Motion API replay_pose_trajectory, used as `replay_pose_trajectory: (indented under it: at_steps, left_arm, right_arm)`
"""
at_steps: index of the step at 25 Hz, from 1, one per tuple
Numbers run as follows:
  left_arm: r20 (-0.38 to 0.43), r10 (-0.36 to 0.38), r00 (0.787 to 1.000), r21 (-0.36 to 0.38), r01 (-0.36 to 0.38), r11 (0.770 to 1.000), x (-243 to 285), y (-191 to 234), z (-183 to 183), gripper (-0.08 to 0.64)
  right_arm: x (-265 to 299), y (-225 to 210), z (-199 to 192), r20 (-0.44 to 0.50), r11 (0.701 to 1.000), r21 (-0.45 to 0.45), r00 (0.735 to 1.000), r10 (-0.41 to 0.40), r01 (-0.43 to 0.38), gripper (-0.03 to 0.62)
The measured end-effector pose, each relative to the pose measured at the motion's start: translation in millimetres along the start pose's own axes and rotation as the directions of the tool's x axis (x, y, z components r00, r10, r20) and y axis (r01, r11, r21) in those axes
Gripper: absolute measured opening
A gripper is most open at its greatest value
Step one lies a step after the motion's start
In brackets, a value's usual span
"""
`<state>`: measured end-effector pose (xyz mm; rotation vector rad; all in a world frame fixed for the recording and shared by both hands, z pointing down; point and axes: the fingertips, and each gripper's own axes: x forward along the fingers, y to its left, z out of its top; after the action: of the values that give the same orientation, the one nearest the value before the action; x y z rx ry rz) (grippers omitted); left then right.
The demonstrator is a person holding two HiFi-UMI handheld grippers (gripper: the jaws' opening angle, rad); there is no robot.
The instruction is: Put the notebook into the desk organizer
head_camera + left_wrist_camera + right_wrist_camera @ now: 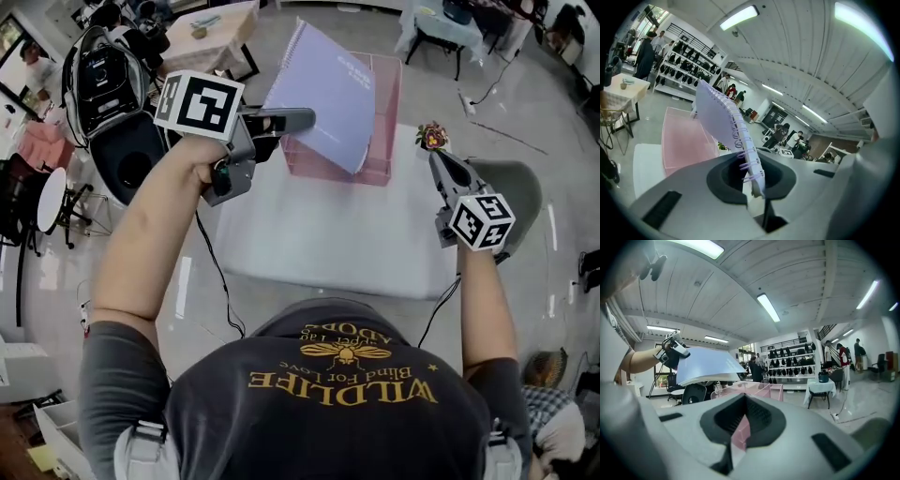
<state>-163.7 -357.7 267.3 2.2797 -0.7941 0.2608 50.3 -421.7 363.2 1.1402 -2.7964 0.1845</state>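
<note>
A lavender spiral-bound notebook (pixel 328 89) hangs tilted in the air over the pink mesh desk organizer (pixel 386 131), which stands at the far edge of the white table (pixel 328 234). My left gripper (pixel 302 120) is shut on the notebook's edge near the spiral. In the left gripper view the notebook (pixel 723 117) rises from between the jaws, its wire coil showing, with the organizer (pixel 682 140) below it. At the table's right my right gripper (pixel 439 159) is shut with nothing in it. In the right gripper view the notebook (pixel 708 364) hovers above the organizer (pixel 761 390).
A small potted flower (pixel 432 136) stands right of the organizer, just beyond my right gripper's tip. A black backpack (pixel 103 84) rests on a chair to the left. Other tables (pixel 211 37) and people are farther off in the room.
</note>
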Motion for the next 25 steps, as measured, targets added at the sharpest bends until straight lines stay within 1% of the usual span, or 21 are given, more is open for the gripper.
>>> replay_pose_trajectory:
  at_steps: [5, 9, 12, 14, 16, 17, 19, 21, 22, 23, 25]
  left_arm:
    - [-0.044, 0.001, 0.999, 0.037, 0.001, 0.999, 22.6, 20.7, 36.3, 0.035]
    - [-0.047, 0.034, 0.998, 0.035, -0.032, 0.999, 44.6, 43.9, 62.6, 0.034]
    - [-0.023, 0.079, 0.997, -0.004, -0.079, 0.997, 66.5, 70.9, 77.7, 0.034]
    - [-0.011, 0.112, 0.994, -0.062, -0.112, 0.992, 84.5, 96.5, 78.9, 0.034]
    - [-0.027, 0.154, 0.988, -0.136, -0.156, 0.978, 102.5, 127.8, 68.8, 0.034]
    - [-0.048, 0.182, 0.982, -0.169, -0.187, 0.968, 109.9, 144.5, 60.6, 0.034]
    - [-0.105, 0.247, 0.963, -0.210, -0.265, 0.941, 119.9, 175.7, 41.4, 0.034]
    - [-0.142, 0.298, 0.944, -0.231, -0.324, 0.917, 122.4, 197.2, 27.4, 0.035]
    - [-0.148, 0.310, 0.939, -0.240, -0.338, 0.910, 121.4, 203.1, 24.1, 0.035]
    - [-0.156, 0.318, 0.935, -0.241, -0.348, 0.906, 119.8, 206.8, 21.9, 0.037]
    - [-0.198, 0.337, 0.920, -0.211, -0.376, 0.902, 116.4, 211.8, 17.5, 0.048]
  right_arm:
    - [6.7, 1.1, 13.0, 0.015, 0.998, -0.018, 0.998, -0.057, 0.057, 0.000]
    - [5.8, -5.8, 14.2, 0.017, 0.998, -0.020, 0.998, -0.056, 0.057, 0.000]
    - [6.9, -26.1, 6.5, 0.007, 0.999, -0.014, 0.999, -0.033, 0.034, 0.000]
    - [8.2, -44.2, 2.1, 0.000, 1.000, -0.003, 1.000, -0.017, 0.017, 0.000]
    - [10.4, -60.4, 0.6, -0.006, 1.000, -0.001, 1.000, 0.004, -0.004, 0.000]
    - [12.4, -67.0, 1.1, -0.006, 1.000, 0.000, 1.000, 0.016, -0.016, 0.000]
    - [16.3, -76.8, 2.7, 0.001, 0.999, 0.005, 0.999, 0.039, -0.039, 0.000]
    - [19.2, -81.4, 3.0, 0.001, 0.998, 0.005, 0.998, 0.060, -0.060, 0.000]
    - [20.5, -82.2, 2.2, -0.002, 0.998, 0.003, 0.998, 0.067, -0.067, 0.000]
    - [21.8, -82.3, 1.1, -0.006, 0.998, 0.002, 0.998, 0.070, -0.070, 0.000]
    - [25.9, -80.5, 0.1, -0.011, 0.998, 0.004, 0.998, 0.067, -0.066, 0.000]
